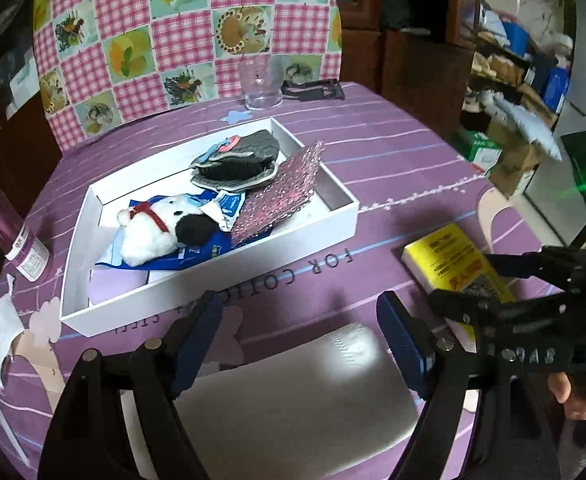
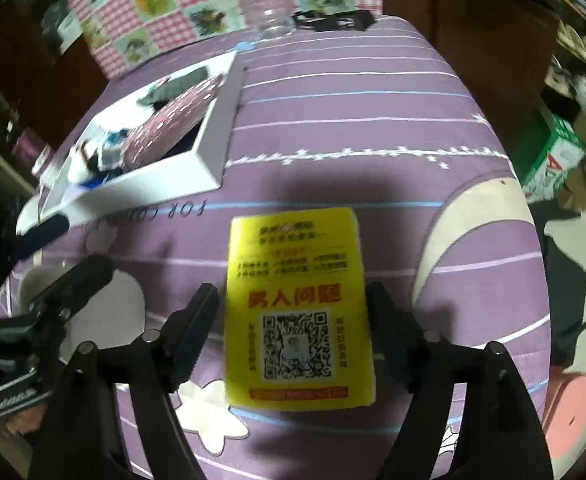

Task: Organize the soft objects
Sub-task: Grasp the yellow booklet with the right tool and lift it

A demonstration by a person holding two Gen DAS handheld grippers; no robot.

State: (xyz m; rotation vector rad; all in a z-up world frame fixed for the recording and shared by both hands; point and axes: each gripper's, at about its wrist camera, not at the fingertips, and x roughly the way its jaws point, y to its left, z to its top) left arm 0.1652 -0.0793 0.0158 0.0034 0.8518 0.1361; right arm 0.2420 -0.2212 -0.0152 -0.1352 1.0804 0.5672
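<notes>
The yellow tissue pack (image 2: 299, 312) lies flat on the purple striped tablecloth (image 2: 353, 120), its long axis running away from the right wrist camera, the QR code at the near end and the printed lines at the far end. The right gripper (image 2: 293, 312) straddles it with the jaws spread wide; the fingers (image 2: 195, 320) stand just beside the pack's long edges, and contact cannot be confirmed.

In the left wrist view the left gripper (image 1: 297, 320) is also released, its blue-padded fingers (image 1: 397, 332) set wide on either side of a white folded cloth (image 1: 293, 392) whose near end is cut off by the frame.

Beyond it sits the white box (image 1: 333, 222), angled across the table, holding a white plush toy (image 1: 149, 236) with a red ribbon, a grey knitted item (image 1: 241, 160), a pink sequined piece (image 1: 281, 192) leaning on the rim, and blue packets partly buried beneath them. A clear glass (image 1: 261, 84) stands behind the box. The right wrist view is motion-blurred, so the box contents there are hard to make out.
</notes>
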